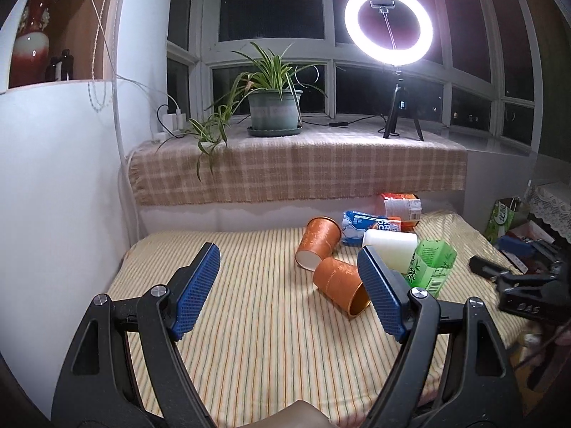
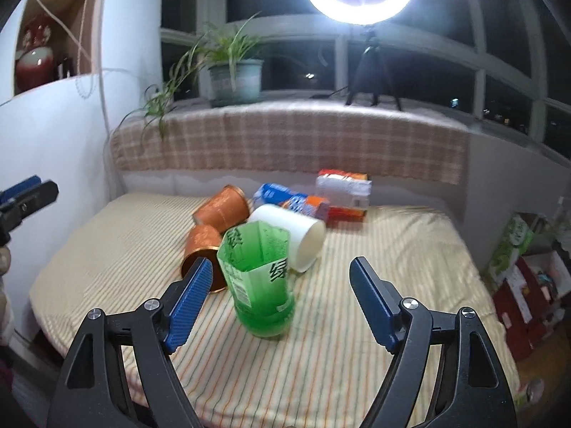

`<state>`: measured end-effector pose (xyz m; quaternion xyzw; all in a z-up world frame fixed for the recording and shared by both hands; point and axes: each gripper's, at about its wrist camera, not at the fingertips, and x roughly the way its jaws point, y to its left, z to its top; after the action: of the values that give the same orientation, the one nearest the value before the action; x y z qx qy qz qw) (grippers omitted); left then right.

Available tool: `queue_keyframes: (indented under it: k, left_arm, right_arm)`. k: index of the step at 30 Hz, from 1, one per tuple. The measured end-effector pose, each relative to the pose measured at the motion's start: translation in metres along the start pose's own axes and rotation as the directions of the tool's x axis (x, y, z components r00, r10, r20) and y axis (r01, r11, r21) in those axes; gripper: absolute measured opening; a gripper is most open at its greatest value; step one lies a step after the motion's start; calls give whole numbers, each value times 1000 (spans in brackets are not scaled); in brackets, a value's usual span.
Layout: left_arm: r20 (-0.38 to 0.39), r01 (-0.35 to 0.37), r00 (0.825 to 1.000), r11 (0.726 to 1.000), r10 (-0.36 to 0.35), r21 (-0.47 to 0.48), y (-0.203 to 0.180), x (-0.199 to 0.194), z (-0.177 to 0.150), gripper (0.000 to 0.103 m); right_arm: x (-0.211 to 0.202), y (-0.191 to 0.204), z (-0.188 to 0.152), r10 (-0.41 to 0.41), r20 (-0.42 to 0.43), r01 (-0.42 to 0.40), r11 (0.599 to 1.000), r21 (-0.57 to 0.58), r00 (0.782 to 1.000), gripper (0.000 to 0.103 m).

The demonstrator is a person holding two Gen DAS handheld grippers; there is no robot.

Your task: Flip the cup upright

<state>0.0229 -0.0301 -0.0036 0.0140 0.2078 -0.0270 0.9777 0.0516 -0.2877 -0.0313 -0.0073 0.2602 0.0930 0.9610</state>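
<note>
The green cup (image 2: 257,278) stands mouth-up at centre frame in the right wrist view, on the striped cloth (image 2: 321,356), so the flip looks done. Best now to back the right gripper (image 2: 280,305) straight out without brushing its wall. Its fingers are spread wide, holding nothing, either side of the cup. The left gripper (image 1: 291,290), lower centre, hovers spread and empty near the orange cup (image 1: 340,287).

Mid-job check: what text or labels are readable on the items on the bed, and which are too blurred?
"绿": large character on the green cup, near its rim.
"茶": on the same green cup, seen from the left wrist view.
Barcode and small print on the green cup: too small to read.
Blue snack bag: partial letters only, not readable.
Orange-and-white carton: print blurred.
Orange cups: pattern only, no text.
</note>
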Motion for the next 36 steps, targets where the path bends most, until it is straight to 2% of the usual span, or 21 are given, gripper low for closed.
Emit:
queue_keyframes:
  k: [6,8,13,18,36]
  left_arm:
    - [36,4,999,1000,-5,5,-2,-8,-1,83]
    - [56,0,998,1000,-1,3,-1,-12,-1,93]
    - [113,-11,993,1000,11,-2,1,-26,0,101]
    - [134,-34,990,999,32,12,1,-33,0,103]
    - [113,-46,993,999,45,10,4,-34,-3,103]
  right_arm:
    - [-28,5,9,-84,85,82,996,21,993,79]
    - [-38,5,12,-100,117,96,995,33,988,80]
    - [-51,9,20,-151,178,146,988,42,972,82]
    - [-53,9,21,-165,189,157,986,58,968,83]
    - [-59,5,23,-194,208,179,980,88,959,83]
